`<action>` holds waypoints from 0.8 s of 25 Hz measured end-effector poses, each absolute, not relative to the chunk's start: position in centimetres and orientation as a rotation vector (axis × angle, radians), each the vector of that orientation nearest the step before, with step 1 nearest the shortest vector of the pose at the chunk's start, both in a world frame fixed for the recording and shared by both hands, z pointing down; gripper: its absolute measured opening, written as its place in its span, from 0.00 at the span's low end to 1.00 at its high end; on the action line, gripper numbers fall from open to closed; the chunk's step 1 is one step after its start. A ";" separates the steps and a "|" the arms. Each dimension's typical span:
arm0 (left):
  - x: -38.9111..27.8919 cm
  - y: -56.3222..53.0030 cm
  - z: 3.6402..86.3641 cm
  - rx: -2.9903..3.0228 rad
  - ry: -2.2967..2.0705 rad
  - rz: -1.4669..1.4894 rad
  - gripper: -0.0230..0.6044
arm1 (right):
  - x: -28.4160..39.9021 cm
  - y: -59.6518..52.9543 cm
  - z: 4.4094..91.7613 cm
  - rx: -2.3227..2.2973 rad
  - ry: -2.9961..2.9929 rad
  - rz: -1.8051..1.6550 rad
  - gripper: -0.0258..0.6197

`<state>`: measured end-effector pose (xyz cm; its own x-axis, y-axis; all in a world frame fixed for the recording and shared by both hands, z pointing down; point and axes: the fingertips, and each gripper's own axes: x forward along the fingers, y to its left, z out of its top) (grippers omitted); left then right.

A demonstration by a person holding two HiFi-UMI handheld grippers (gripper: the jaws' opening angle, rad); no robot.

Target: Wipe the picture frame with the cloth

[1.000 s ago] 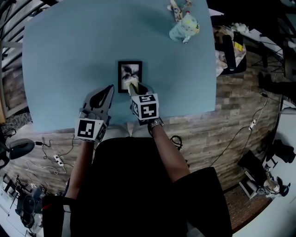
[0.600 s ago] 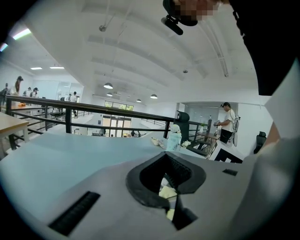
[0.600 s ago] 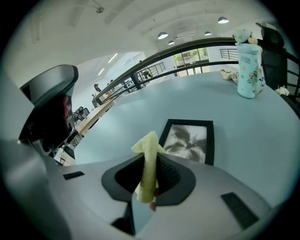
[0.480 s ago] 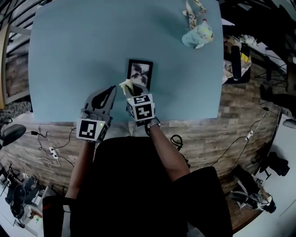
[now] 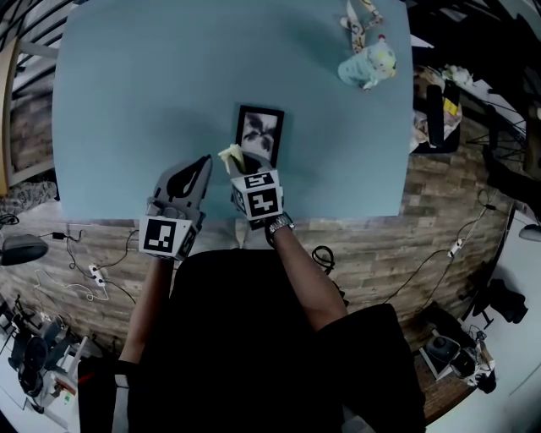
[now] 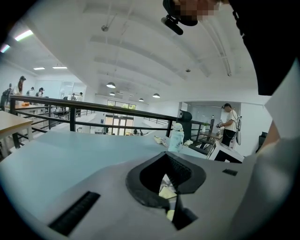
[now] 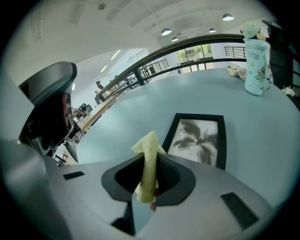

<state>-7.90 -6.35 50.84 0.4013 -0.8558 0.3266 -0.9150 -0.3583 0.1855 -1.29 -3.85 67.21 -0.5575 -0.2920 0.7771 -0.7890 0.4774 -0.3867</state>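
Observation:
A black picture frame (image 5: 259, 133) with a dark plant print lies flat on the light blue table (image 5: 127, 101). My right gripper (image 5: 239, 163) is shut on a folded yellow cloth (image 5: 229, 155), whose tip sticks out just left of the frame's near left corner. In the right gripper view the cloth (image 7: 149, 159) stands upright between the jaws, with the frame (image 7: 199, 140) just ahead to the right. My left gripper (image 5: 204, 161) is shut and holds nothing, close beside the right one near the table's front edge. Its own view shows the left gripper (image 6: 174, 199) with jaws together.
A pale green bottle (image 5: 368, 63) stands at the table's far right, with small toys (image 5: 358, 19) behind it. The table's front edge (image 5: 338, 216) runs just below the grippers. A railing (image 6: 70, 105) lies beyond the table, and a person (image 6: 229, 124) stands far right.
My right gripper and cloth have come off the frame's lower part and now sit just left of its near corner. The head camera shifted. The left gripper stayed put.

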 end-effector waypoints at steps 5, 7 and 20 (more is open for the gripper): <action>-6.8 -6.6 50.7 2.350 -1.503 0.249 0.03 | -0.4 -4.0 67.1 0.924 -2.084 1.017 0.13; -6.5 -6.8 50.8 2.358 -1.490 0.251 0.03 | 0.0 -4.0 67.2 0.938 -2.078 1.024 0.13; -3.4 -7.2 51.1 2.412 -1.404 0.267 0.03 | 3.6 -3.9 67.5 1.036 -2.041 1.066 0.13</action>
